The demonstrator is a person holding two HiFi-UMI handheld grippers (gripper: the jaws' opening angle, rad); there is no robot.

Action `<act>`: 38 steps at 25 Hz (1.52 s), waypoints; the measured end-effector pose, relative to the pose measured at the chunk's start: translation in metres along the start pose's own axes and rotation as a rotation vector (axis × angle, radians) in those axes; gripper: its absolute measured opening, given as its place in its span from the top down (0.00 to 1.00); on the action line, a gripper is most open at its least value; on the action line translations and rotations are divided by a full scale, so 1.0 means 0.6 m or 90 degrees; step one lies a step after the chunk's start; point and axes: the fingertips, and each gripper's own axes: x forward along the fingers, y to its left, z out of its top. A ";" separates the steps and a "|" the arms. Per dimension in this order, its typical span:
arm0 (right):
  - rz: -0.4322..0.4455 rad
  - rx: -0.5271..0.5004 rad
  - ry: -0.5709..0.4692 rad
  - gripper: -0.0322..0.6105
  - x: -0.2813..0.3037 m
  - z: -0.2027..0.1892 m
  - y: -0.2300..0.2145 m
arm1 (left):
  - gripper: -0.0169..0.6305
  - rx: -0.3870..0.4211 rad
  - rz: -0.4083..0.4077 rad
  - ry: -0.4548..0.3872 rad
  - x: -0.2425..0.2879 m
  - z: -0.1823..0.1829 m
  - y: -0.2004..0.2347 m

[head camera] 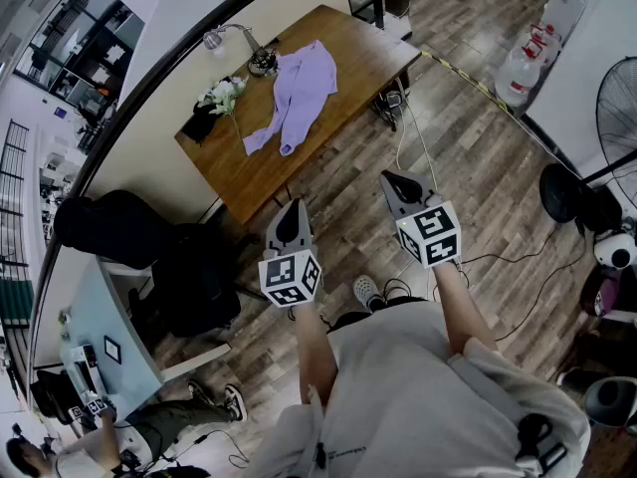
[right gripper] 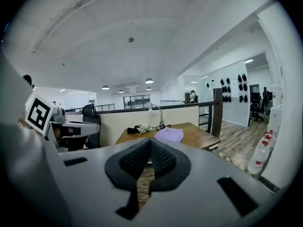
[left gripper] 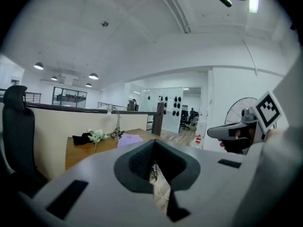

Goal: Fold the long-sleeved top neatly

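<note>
- Pressed together with nothing between the pads at the left claw [left gripper: 152,151], tipped slightly downward above the wood floor [head camera: 478,167].
- Likewise drawn together and empty at the right claw [right gripper: 149,148], held beside its partner at much the same tilt.
- Ahead of both claws and well apart from them, on the tabletop [head camera: 249,172]: the long-sleeved top [head camera: 304,86], lilac, rumpled and unfolded, sleeves trailing toward the near edge.
- Beyond the top, over toward the left claw's side: white flowers [head camera: 221,95] and a desk lamp [head camera: 257,60], close to the fabric's far corner.
- Probably light, soft and limp in handling, with no stiffness to keep a shape. Prone to sagging and bunching if lifted by one point.
- Best pinched thinly at edges or seams such as shoulders, hem corners and cuffs, one claw to each side, then drawn flat before any fold.
- Folding not yet begun, by the look of it; approach to the tabletop needed first.
</note>
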 end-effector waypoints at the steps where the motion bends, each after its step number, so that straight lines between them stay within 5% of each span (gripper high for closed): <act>1: -0.001 -0.002 0.000 0.94 0.006 0.001 0.001 | 0.94 0.001 -0.001 0.001 0.004 0.000 0.004; 25: -0.062 0.031 0.013 0.94 0.160 -0.007 -0.051 | 0.94 -0.008 -0.053 0.000 0.160 0.001 0.116; 38: -0.045 0.117 0.026 0.92 0.492 0.038 -0.277 | 0.94 0.021 -0.015 0.052 0.504 0.047 0.242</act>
